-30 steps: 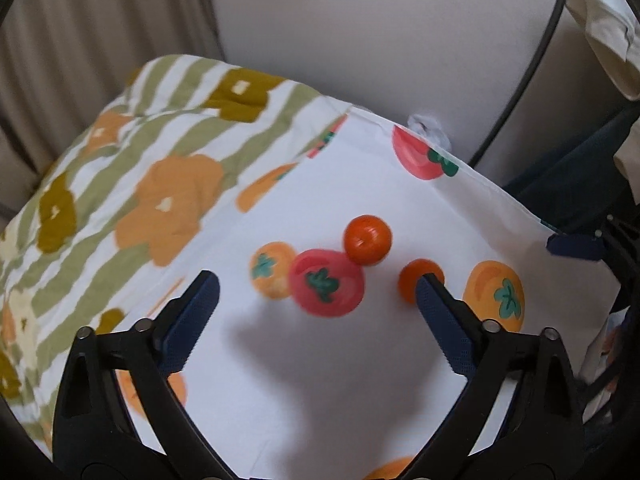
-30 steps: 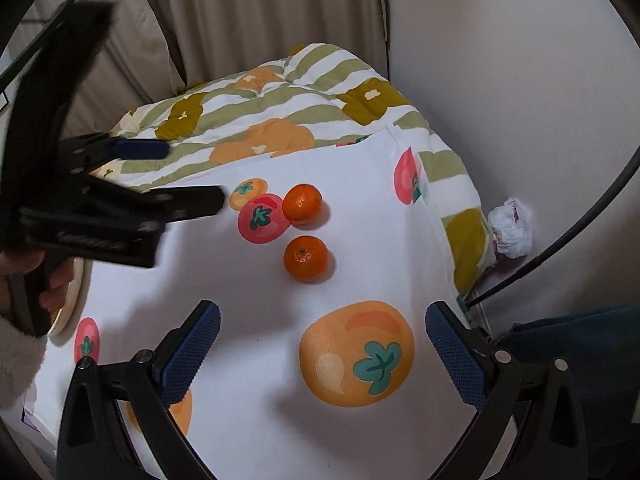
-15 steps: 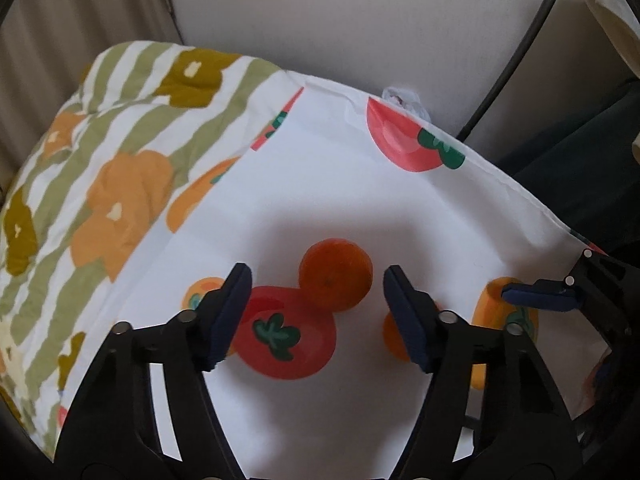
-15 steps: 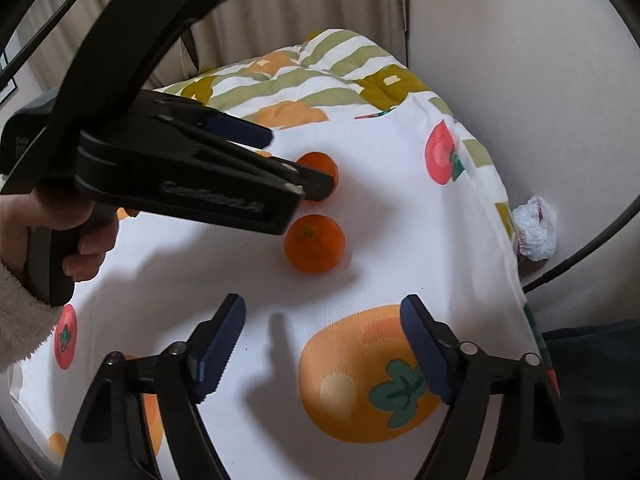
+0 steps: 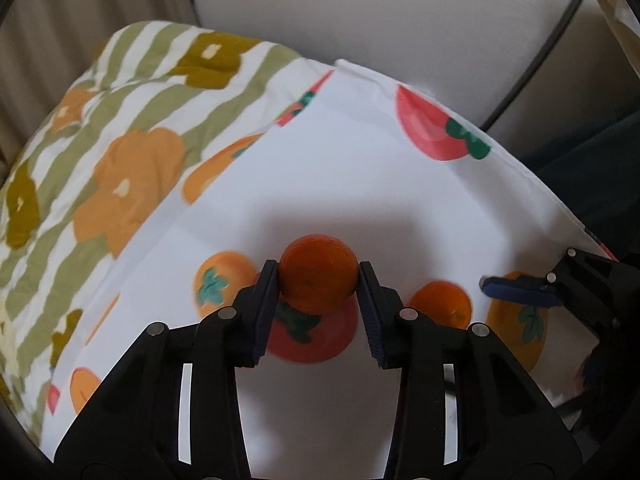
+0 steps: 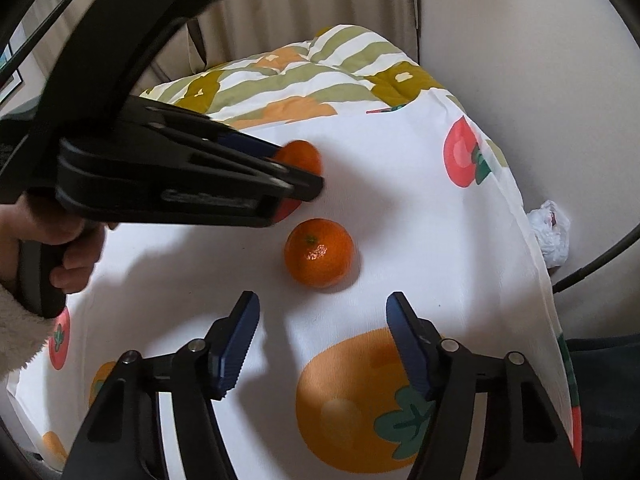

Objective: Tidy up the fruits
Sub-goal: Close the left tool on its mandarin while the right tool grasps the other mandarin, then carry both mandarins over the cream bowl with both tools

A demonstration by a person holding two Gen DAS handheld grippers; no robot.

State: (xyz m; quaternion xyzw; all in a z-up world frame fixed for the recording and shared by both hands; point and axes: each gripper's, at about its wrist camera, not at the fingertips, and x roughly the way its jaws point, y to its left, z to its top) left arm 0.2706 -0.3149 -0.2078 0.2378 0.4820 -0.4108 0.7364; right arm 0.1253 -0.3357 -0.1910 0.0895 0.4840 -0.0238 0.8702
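Plenty gets lost at the edges here. In the left wrist view the right gripper (image 5: 516, 288) is cut down to one blue pad and some black frame at the right border, so its spread can't be read there. In the right wrist view the far tangerine (image 6: 300, 156) is mostly covered by the blurred black arm of the left gripper (image 6: 304, 176), and only a slice of orange is seen past its tip. The hand (image 6: 68, 248) on the left gripper's handle is partly cropped at the frame edge, with a fuzzy cream sleeve (image 6: 16, 324) below it. A crumpled white thing (image 6: 550, 236) is wedged between the cloth edge and the wall; probably a plastic bag, but it's too small to be sure.

Now the claws. The left gripper (image 5: 318, 276) has just been closing, and its two blue pads are seen pressed against both sides of the far tangerine (image 5: 318, 276), which sits over a red printed fruit on the white fruit-print cloth (image 5: 320, 184). The right gripper (image 6: 322, 316) has just been closing too, but its pads are spread with a gap, and nothing is pinched. The near tangerine (image 6: 319, 253) is resting on the cloth just ahead of those pads, untouched. It also shows, blurred, in the left wrist view (image 5: 440, 306), just right of the left gripper's pad. A striped flower quilt (image 6: 304, 76) is laid beyond the cloth.
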